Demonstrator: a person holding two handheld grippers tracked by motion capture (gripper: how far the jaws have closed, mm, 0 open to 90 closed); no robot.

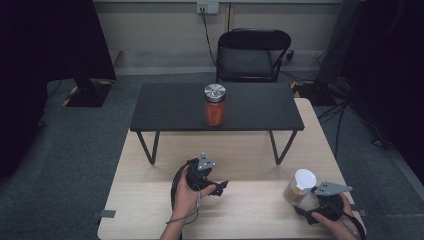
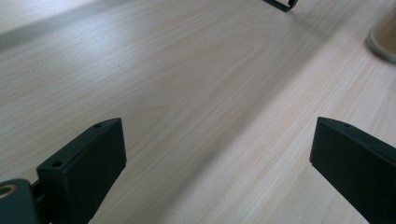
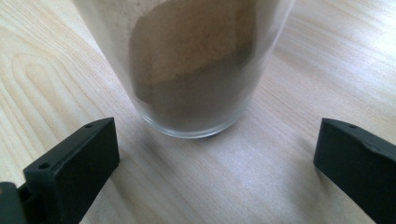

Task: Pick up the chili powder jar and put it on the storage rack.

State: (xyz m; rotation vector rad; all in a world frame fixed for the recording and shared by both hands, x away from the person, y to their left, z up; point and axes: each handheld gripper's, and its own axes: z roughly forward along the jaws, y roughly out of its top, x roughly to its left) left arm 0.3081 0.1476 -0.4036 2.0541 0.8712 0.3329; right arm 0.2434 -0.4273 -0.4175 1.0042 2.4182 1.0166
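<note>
I am reading this as the very start of a pick: my right gripper (image 1: pixel 306 199) is sitting at the near right of the light wooden table (image 1: pixel 240 210), just beside the white-lidded glass jar (image 1: pixel 300 185), and nothing is gripped yet. In the right gripper view the jar (image 3: pixel 187 65) is standing upright straight ahead, holding a brown powder that is banked higher on one side, and both black jaws are spread wide on either side of its base without touching the glass. So the approach is looking nearly done, while the closing, the lifting and the carrying are all remaining, as far as I can judge. My left gripper (image 1: pixel 220 186) is resting lower down near the middle of the table, well apart from the jar; in the left gripper view its jaws are likewise standing wide over bare wood, with only the rim of the jar (image 2: pixel 384 39) showing at the upper right edge. Farther off, the small black table (image 1: pixel 165 112) is carrying a second jar with a metal lid (image 1: pixel 215 105) and orange-red contents. I am guessing that shelf is where the powder jar is heading, but nothing here is confirming it.
</note>
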